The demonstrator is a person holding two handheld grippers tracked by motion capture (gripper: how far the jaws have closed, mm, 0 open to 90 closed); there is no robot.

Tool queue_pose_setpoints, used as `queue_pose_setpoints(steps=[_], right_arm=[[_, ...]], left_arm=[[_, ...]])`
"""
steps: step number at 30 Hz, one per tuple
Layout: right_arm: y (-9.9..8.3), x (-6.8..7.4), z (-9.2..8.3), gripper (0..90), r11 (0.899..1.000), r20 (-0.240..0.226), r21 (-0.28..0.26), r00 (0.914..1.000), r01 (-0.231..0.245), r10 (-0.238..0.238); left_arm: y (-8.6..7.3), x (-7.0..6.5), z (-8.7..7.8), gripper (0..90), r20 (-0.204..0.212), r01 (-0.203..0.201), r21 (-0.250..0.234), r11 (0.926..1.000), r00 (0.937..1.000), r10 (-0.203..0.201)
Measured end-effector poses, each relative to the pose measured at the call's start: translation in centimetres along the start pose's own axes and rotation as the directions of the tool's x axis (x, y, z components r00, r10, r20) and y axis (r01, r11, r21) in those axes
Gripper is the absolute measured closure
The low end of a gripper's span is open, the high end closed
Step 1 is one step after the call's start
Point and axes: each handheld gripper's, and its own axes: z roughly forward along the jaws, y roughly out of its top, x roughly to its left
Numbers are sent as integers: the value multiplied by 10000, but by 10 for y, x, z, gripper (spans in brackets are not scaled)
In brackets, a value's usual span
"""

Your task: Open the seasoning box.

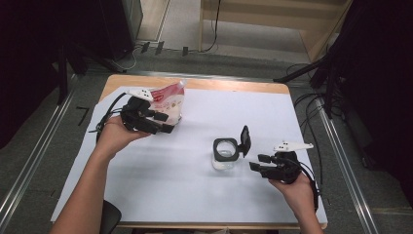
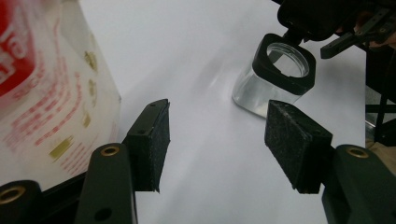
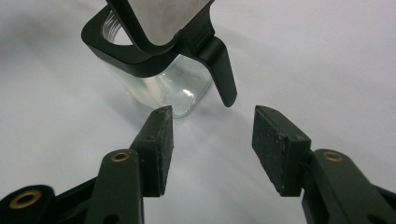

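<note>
White sheet (image 1: 195, 185) on table; red-printed bag (image 1: 168, 100) at far left, L gripper (image 1: 160, 122) just beside it, jaws apart, nothing between. Clear jar (image 1: 224, 158), black flip lid (image 1: 245, 140) up, stands mid-right; R gripper (image 1: 258, 162) near it, jaws apart, empty. Step, by my read: jar opened, bag not yet grasped; next needs L to clamp the bag w/o crushing.

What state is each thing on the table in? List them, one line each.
Glass jar: upright on the white sheet, mouth uncovered.
Jar lid: flipped open, standing up on its hinge.
Snack bag: standing beside the left claw; whether sealed I cannot tell.
Left claw: open, nothing between its pads, bag just outside one jaw.
Right claw: open, empty, short of the jar.
</note>
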Motion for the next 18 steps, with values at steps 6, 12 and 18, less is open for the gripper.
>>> queue_pose_setpoints(steps=[6, 12, 18], right_arm=[[1, -1, 1, 490, 10000, -26, 18, 10000, -3, 3], [1, -2, 2, 490, 10000, -43, 62, 10000, 6, -6], [1, -3, 4, 492, 10000, -98, 81, 10000, 16, -16]], left_arm=[[-11, 6, -12, 416, -366, 264, 75, 9996, 9990, -261], [-18, 12, -29, 418, -589, 519, -129, 9986, 9969, -526], [-26, 22, -43, 417, -1001, 808, -411, 9959, 9914, -846]])
